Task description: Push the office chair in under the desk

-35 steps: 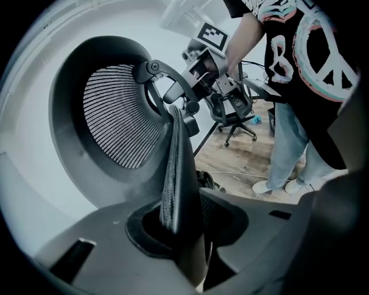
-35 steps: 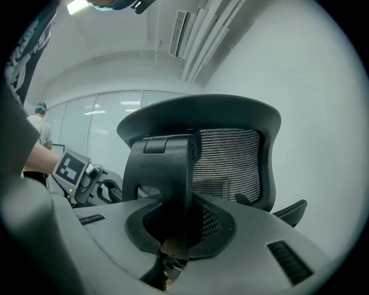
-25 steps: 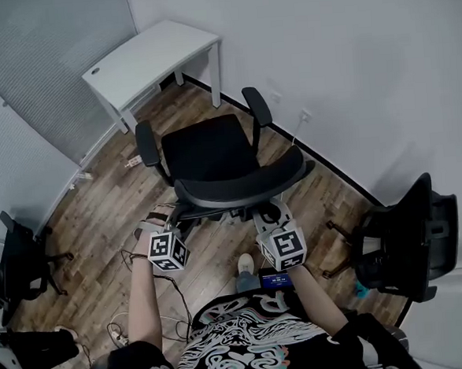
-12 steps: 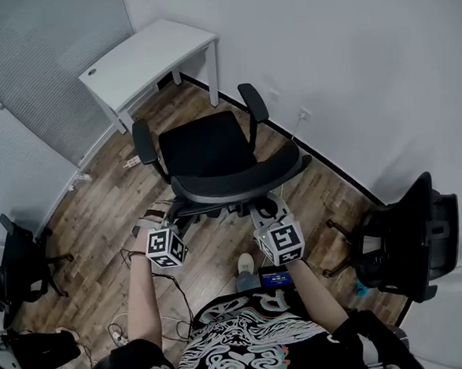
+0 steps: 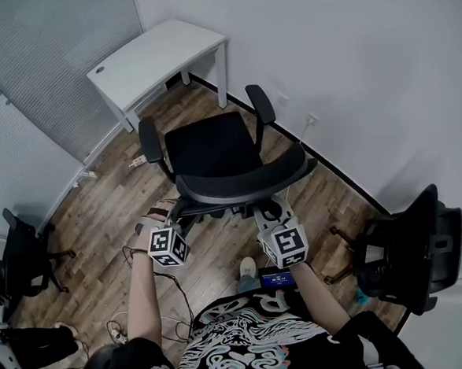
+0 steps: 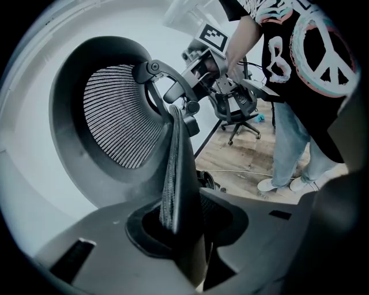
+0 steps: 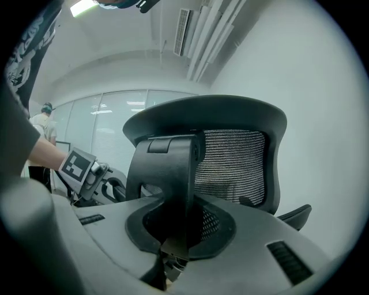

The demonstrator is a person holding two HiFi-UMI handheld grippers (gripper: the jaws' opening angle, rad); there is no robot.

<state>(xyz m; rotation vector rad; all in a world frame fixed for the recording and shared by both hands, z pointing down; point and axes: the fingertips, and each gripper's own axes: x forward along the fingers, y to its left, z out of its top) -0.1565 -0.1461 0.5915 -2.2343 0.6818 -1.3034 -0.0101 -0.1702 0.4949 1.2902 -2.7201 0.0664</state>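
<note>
office chair [image 5: 213, 153] rolled slightly nearer desk [image 5: 155, 59]; left claw [image 5: 172, 217], right claw [image 5: 271, 215] advanced with it.

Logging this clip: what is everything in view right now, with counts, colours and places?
office chair: one, black, mid-floor, seat towards the desk, not yet under it.
desk: one, white, far corner against the wall.
right spare chair: one, black, by the right wall.
left spare chair: one, black, at the left edge.
cables: several, dark, on the wooden floor by the person's feet.
wall socket: one, white, low on the wall behind the office chair.
left gripper: one, grey with a marker cube, closed on the backrest's rim.
right gripper: one, grey with a marker cube, closed on the support behind the backrest.
</note>
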